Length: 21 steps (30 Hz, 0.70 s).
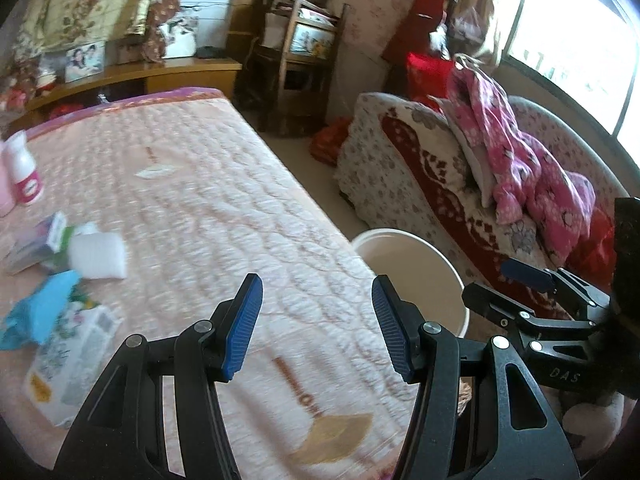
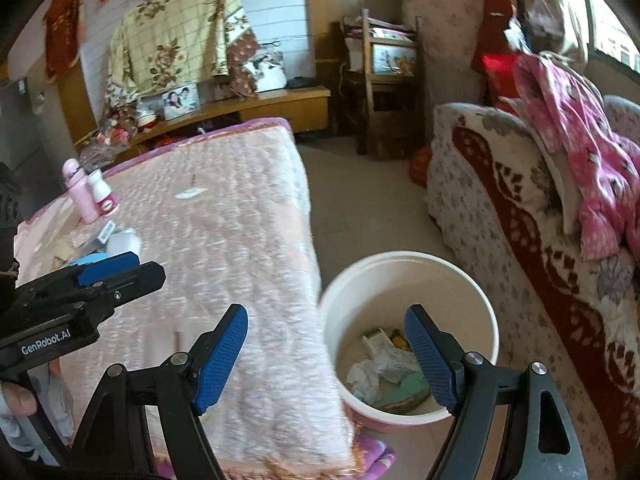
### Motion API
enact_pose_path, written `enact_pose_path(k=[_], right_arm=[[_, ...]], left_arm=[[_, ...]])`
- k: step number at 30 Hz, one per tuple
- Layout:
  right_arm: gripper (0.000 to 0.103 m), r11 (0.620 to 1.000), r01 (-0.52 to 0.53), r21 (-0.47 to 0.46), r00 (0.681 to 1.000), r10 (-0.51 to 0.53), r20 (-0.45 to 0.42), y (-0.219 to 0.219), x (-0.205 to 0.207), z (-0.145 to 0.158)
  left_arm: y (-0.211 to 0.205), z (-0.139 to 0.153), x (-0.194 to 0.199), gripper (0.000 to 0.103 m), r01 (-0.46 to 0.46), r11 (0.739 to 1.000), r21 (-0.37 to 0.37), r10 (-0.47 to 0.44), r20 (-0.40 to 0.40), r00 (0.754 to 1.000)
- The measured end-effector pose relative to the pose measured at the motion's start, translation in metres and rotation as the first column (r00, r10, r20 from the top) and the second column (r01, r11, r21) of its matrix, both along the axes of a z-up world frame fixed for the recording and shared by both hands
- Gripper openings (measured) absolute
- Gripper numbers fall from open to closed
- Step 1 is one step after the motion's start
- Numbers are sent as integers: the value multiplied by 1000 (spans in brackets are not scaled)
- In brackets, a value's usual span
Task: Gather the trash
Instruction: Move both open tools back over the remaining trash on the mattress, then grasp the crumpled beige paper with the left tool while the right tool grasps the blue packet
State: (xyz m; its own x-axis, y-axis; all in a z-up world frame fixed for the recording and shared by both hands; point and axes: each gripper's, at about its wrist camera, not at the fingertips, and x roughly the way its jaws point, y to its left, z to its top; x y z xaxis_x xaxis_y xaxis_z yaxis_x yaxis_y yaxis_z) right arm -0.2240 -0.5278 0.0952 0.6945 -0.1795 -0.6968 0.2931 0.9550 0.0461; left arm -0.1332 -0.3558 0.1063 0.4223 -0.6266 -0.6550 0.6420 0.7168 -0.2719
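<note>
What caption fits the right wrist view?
Open right gripper above a white bucket holding trash, beside the bed.

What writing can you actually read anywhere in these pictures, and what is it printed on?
"GenRobot.AI": white letters on the body of the left gripper, right wrist view.
"DAS": faint letters on the body of the right gripper, left wrist view.
Brown print on the bed cover: too blurred.
Labels on the white bottle and packets: too blurred.
</note>
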Motion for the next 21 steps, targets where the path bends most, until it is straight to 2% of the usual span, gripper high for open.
enact_pose_path(k=[15,21], right_arm=[[83,983,-182,-7,983,182,9,94,49,6],[83,970,-240,34,971,239,6,124,70,-1]], left_arm=[[115,0,21,56,-189,982,9,189,5,982],[158,-6,30,57,-256,967,5,256,-15,966]])
